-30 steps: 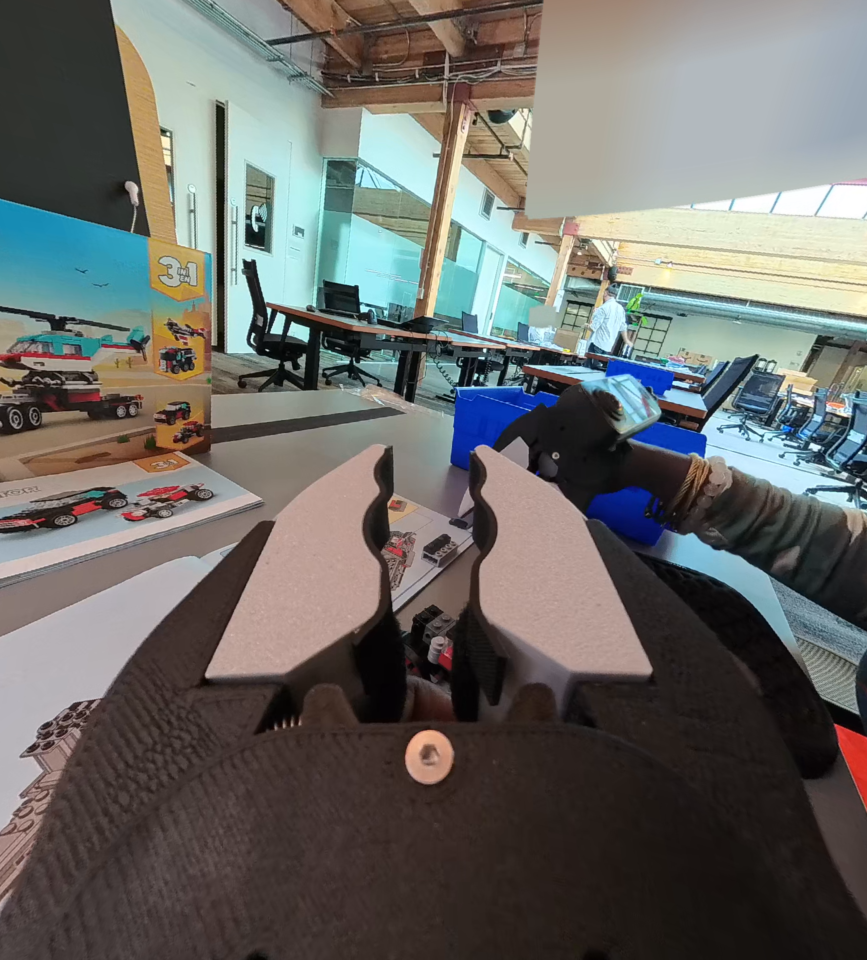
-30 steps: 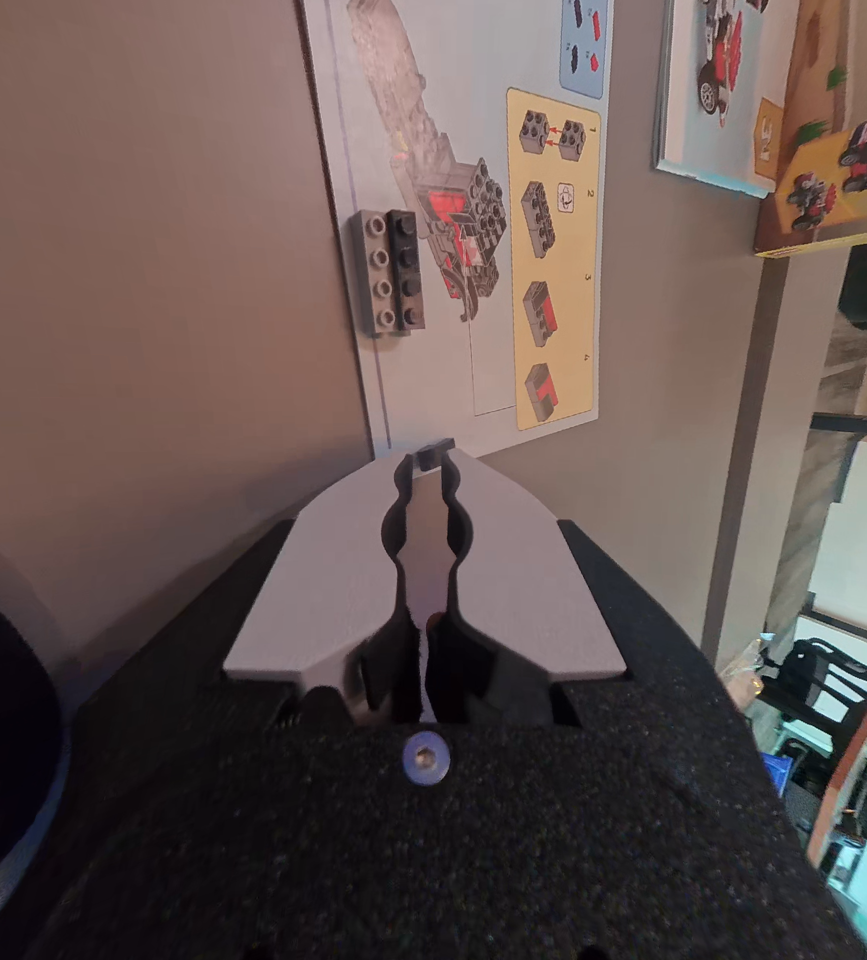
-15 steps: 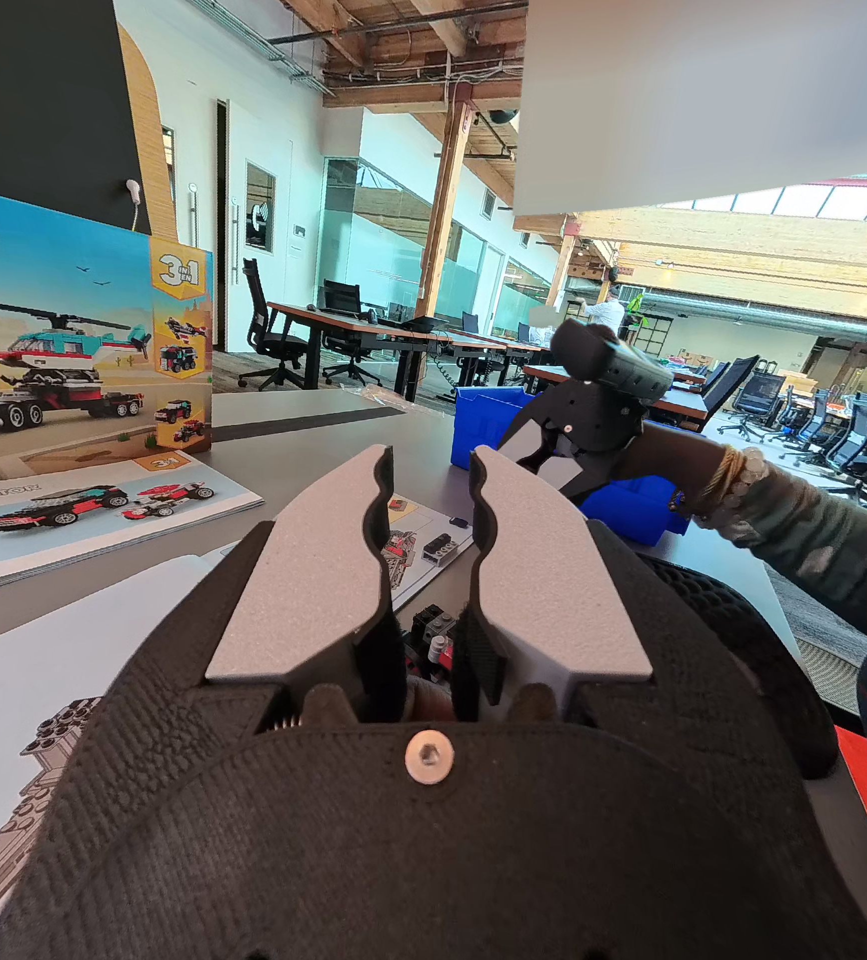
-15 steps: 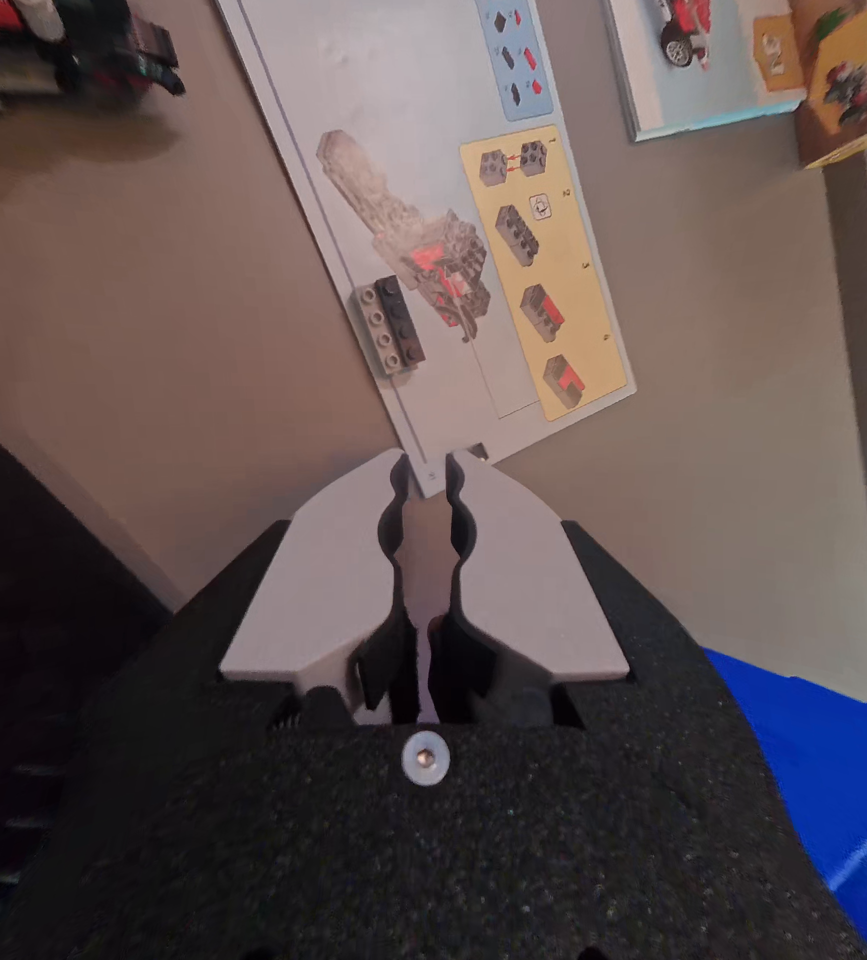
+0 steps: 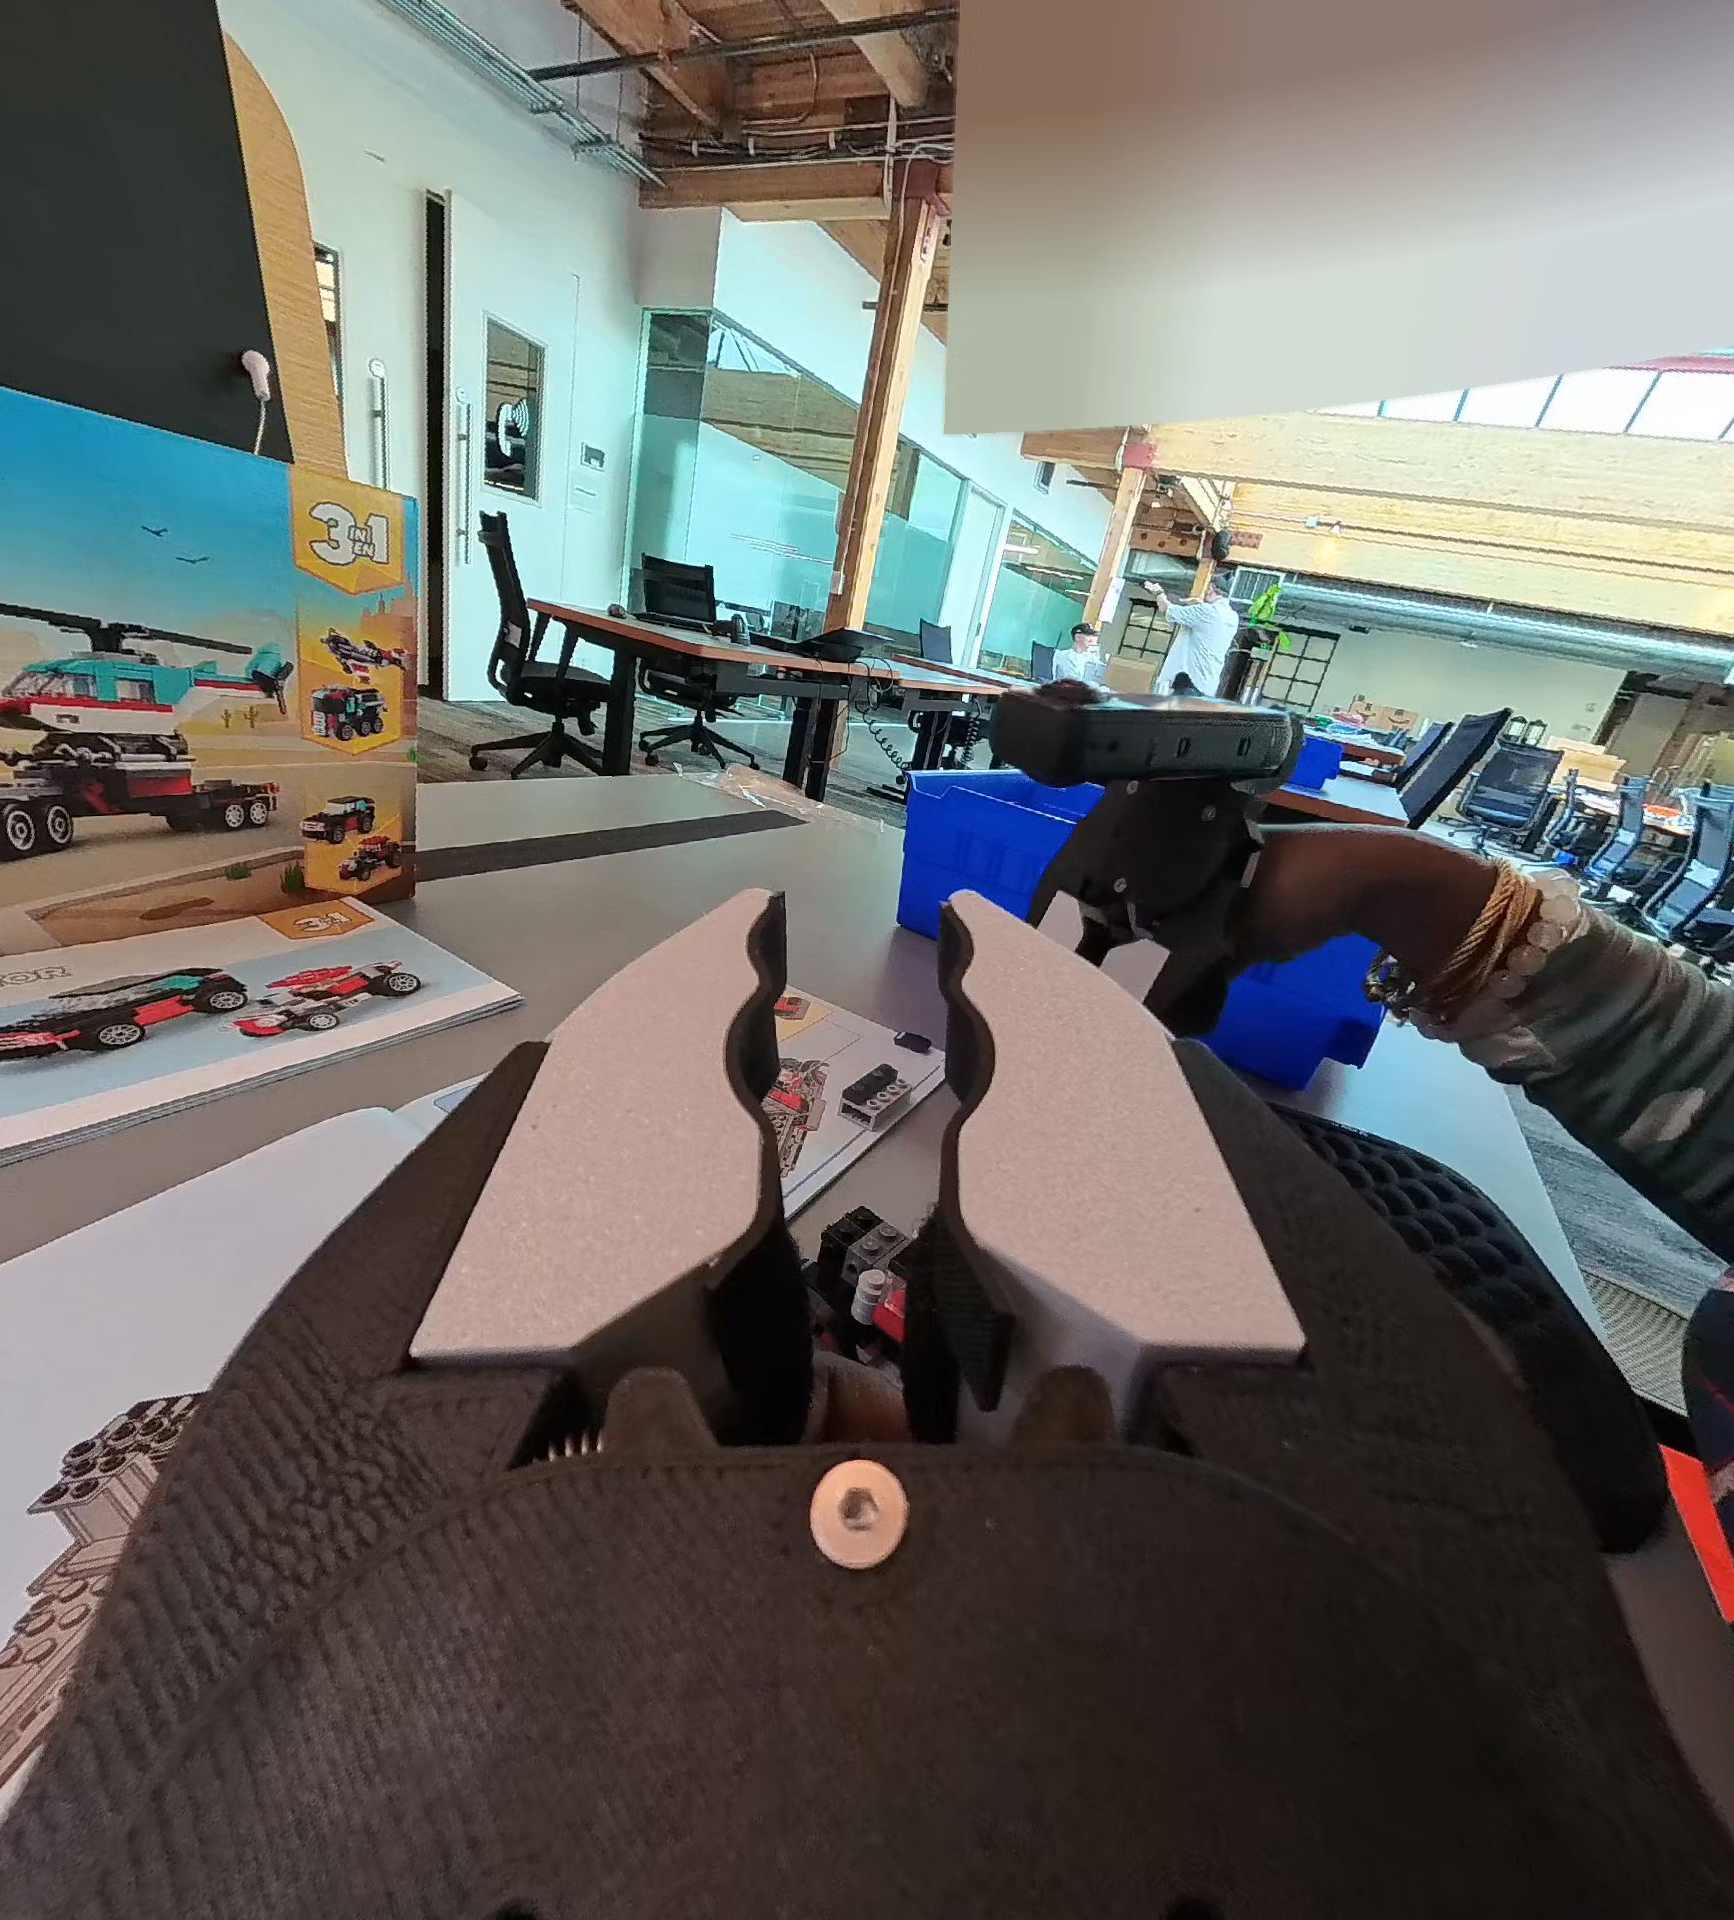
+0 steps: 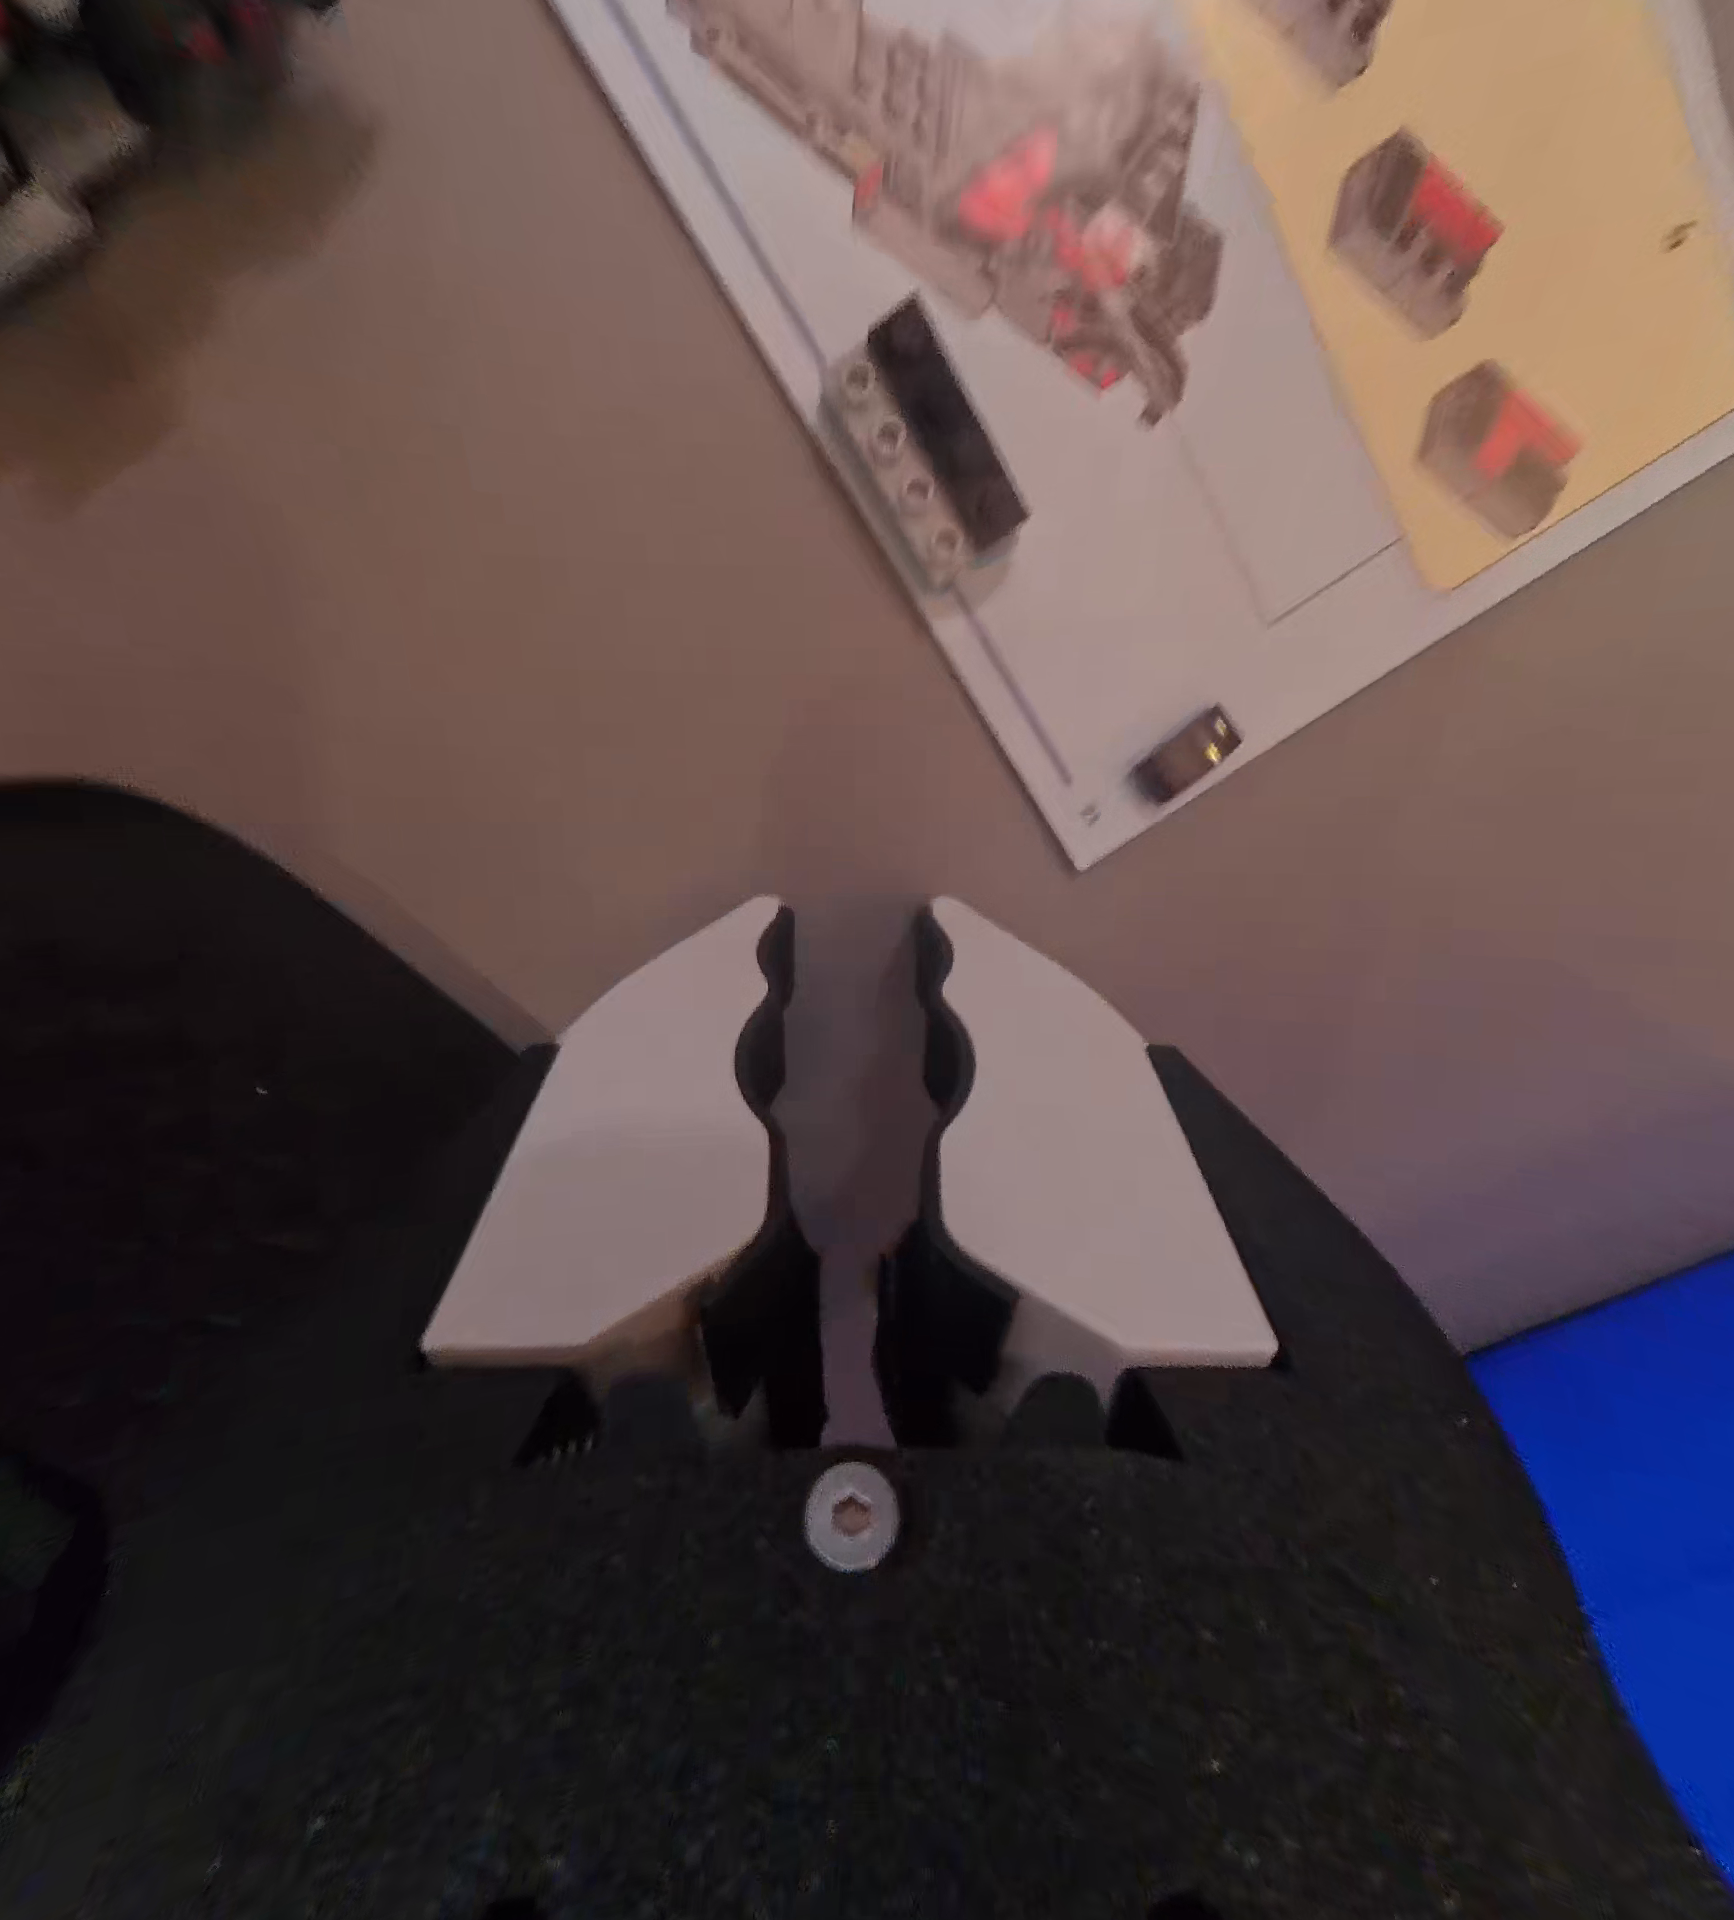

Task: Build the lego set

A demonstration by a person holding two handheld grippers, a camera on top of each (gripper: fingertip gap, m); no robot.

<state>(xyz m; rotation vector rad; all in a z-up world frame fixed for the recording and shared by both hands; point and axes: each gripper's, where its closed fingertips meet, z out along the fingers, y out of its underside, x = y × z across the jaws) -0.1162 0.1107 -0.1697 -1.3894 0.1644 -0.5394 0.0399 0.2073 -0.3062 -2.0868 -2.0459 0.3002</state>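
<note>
Left wrist view: the left gripper sat with jaws apart, empty, above a partly built model beside the instruction sheet.

Right wrist view: the right gripper hung jaws apart, empty, near the sheet's corner, where a small dark piece lay beyond a grey-and-black brick. A square, centred approach would likely grip best.

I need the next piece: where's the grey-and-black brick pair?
The grey-and-black brick pair lies on the open instruction sheet, near its left edge in the right wrist view, ahead of the empty right claw.
</note>
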